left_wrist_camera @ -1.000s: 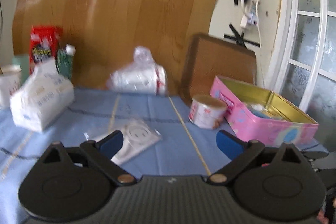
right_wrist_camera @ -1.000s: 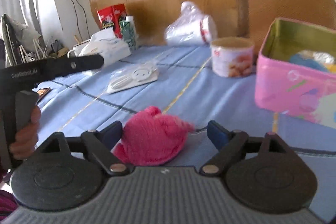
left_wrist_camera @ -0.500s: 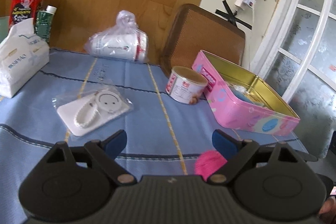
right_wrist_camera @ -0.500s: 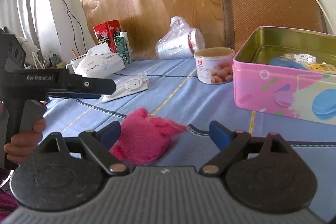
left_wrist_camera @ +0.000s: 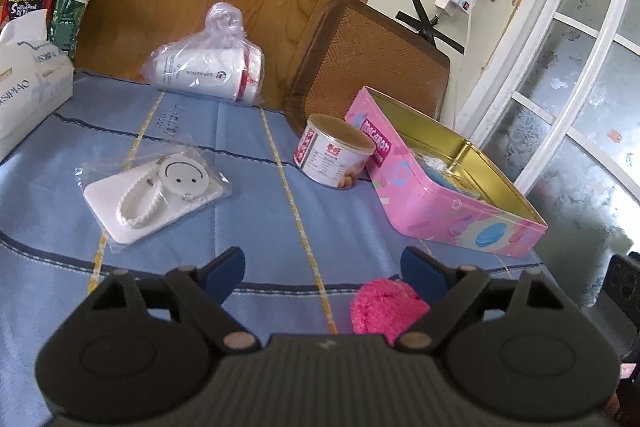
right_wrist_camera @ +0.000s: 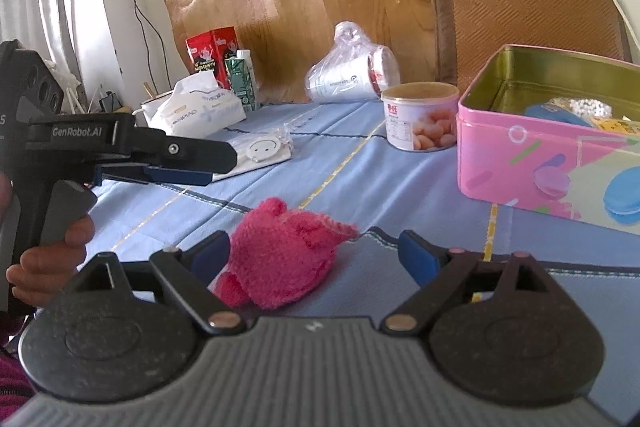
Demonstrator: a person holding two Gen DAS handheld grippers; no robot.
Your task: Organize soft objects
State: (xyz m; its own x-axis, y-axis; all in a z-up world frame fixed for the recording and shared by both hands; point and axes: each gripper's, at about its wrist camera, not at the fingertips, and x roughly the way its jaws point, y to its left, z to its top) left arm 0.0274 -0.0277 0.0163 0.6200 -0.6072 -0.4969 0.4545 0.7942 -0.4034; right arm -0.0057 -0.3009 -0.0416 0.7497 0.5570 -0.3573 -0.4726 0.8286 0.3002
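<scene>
Sock [right_wrist_camera: 280, 251] pink, one, loose on cloth [right_wrist_camera: 400, 187] near front edge, between spread jaws of right gripper [right_wrist_camera: 314, 255], ungrasped | left gripper [left_wrist_camera: 324, 267] spread, empty | tin [right_wrist_camera: 532, 151] one, open, already part-filled | judged: sock left to stow | can [right_wrist_camera: 420, 119] one.

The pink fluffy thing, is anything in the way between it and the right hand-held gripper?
Nothing visible is. The pink fluffy thing lies on the blue cloth right in front of the right hand-held gripper, whose jaws are open, with its left finger close beside it. The left hand-held gripper hovers off to the side.
</scene>
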